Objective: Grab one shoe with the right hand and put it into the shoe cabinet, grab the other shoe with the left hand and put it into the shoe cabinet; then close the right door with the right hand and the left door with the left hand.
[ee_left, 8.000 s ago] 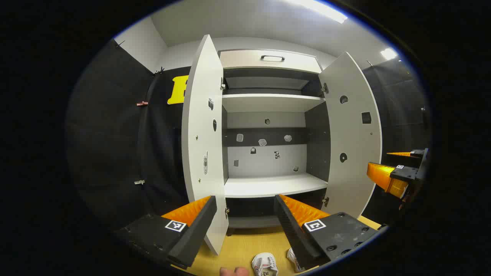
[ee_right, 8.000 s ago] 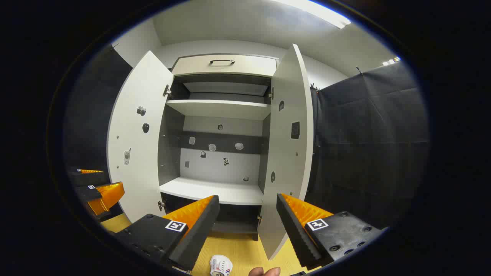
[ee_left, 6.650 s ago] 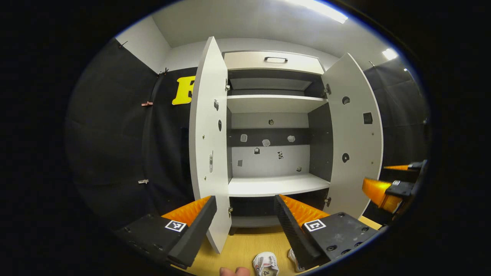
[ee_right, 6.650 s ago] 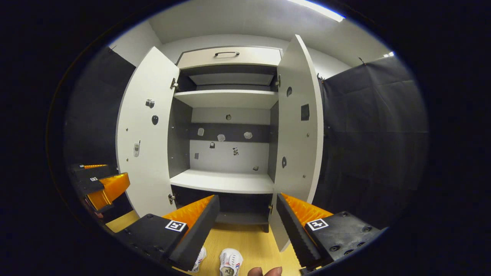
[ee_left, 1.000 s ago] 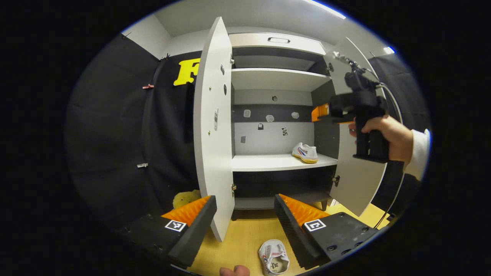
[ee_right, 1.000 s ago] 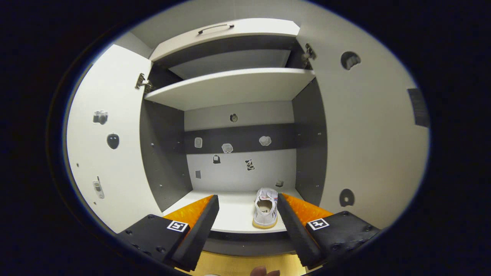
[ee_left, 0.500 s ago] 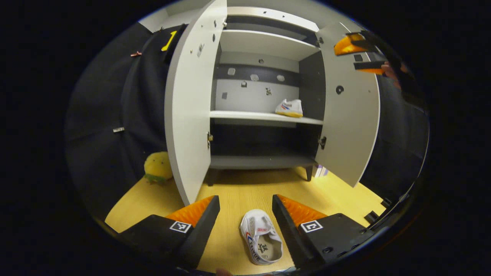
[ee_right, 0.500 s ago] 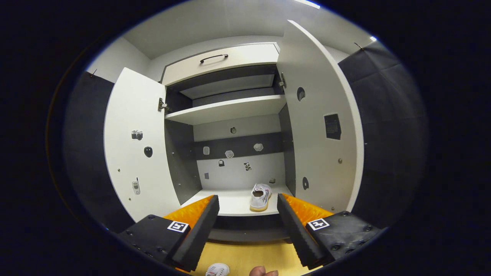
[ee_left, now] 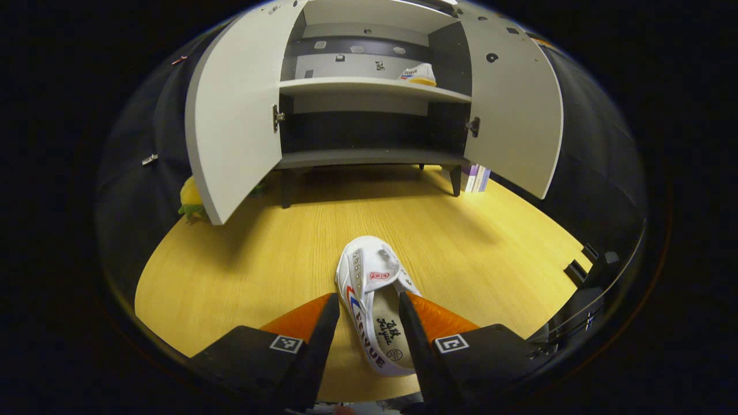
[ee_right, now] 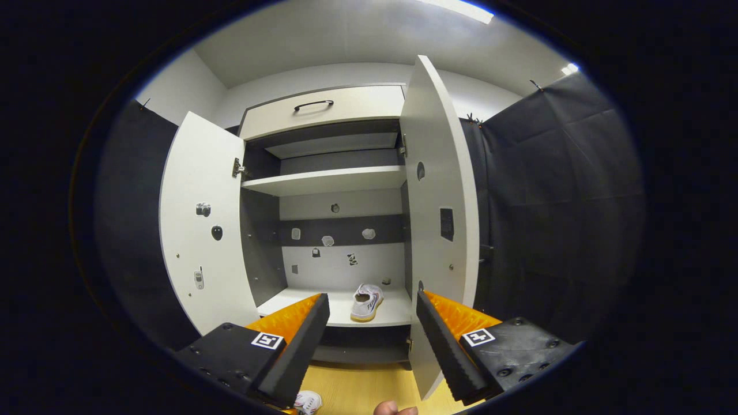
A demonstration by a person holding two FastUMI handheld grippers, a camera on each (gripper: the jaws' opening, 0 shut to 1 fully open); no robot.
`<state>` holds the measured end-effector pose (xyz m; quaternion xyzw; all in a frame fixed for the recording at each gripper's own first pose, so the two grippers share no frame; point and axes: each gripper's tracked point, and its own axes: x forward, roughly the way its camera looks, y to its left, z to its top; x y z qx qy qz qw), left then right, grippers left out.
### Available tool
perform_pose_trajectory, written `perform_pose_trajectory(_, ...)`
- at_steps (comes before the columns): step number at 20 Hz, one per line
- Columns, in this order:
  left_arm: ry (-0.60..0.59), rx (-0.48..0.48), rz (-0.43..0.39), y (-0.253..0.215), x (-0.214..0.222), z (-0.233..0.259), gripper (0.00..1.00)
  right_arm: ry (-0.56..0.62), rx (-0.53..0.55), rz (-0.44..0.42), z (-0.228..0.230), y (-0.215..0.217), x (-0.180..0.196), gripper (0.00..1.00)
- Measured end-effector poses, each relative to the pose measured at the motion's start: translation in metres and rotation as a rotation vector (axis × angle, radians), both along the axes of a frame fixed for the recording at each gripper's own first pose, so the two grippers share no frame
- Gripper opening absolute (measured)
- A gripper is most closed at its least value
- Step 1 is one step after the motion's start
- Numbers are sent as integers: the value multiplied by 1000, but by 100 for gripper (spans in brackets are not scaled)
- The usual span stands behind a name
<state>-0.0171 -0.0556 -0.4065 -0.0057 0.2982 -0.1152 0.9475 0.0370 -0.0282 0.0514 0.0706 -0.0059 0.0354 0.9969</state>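
1. The shoe on the floor [ee_left: 375, 300] looked light and soft, a canvas slip-on that would buckle if pinched across the open top; I judged the firmer heel or the side wall over the sole the better hold.
2. The left gripper [ee_left: 362, 302] stood open, its fingers either side of the heel (whether touching, I could not tell).
3. The other shoe [ee_right: 366, 301] sat on the cabinet shelf [ee_right: 346, 314], both doors open.
4. The right gripper [ee_right: 369, 302] hung open and empty before the cabinet.
5. The floor shoe's heel end was cut off behind the fingers.
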Motion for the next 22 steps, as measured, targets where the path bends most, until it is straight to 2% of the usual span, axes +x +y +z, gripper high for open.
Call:
perform_pose_trajectory(3,-3,11,1,-3,19,-17,66,0,-25,-17,1,-13,-6,96)
perform_pose_trajectory(9,20,76,37,6,51,-46,58,11,-52,-58,-1,-34,-14,96)
perform_pose_trajectory(11,45,128,77,13,56,-49,46,9,-63,-77,0,-41,-14,96)
perform_pose_trajectory(12,53,170,104,19,55,-48,28,6,-61,-86,0,-45,-14,96)
perform_pose_trajectory(14,70,183,100,22,56,-49,10,0,-60,-108,1,-54,-14,96)
perform_pose_trajectory(18,158,64,118,16,53,-44,6,11,-37,-112,-2,-61,-14,96)
perform_pose_trajectory(22,107,65,144,15,57,-5,5,31,-20,-103,-5,-66,-14,96)
